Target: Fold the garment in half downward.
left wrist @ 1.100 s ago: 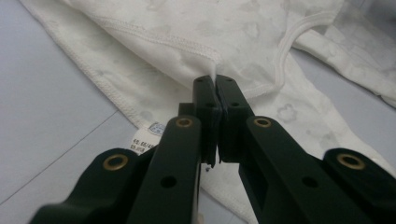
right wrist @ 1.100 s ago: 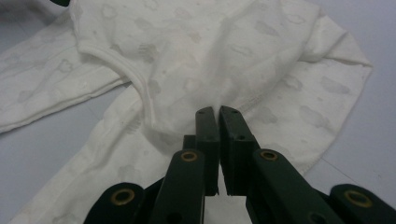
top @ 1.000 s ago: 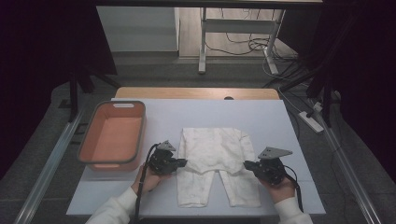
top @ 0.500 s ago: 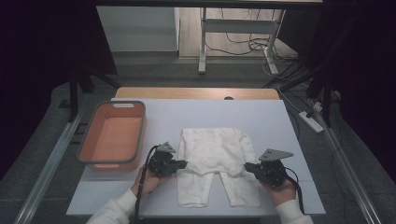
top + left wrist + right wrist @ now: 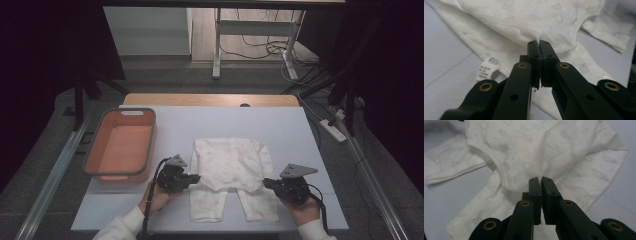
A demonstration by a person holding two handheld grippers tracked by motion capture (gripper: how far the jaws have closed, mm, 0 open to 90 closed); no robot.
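Observation:
A white baby garment (image 5: 230, 165) lies flat on the pale table (image 5: 210, 120), its upper part folded down over the two legs, which point toward the near edge. My left gripper (image 5: 198, 177) is at the garment's left edge, shut on the stitched hem (image 5: 534, 31) of the folded layer. A care label (image 5: 486, 70) pokes out to the left of the jaws. My right gripper (image 5: 265, 182) is at the garment's right edge, shut on the fabric (image 5: 536, 150), and a strip of white cloth shows between its jaws. A hand holds each gripper from the near side.
An orange basin (image 5: 120, 145) stands at the left of the table, close behind the left gripper. A power strip (image 5: 334, 129) and cables lie on the floor to the right. Metal frame legs (image 5: 216, 45) stand beyond the far edge.

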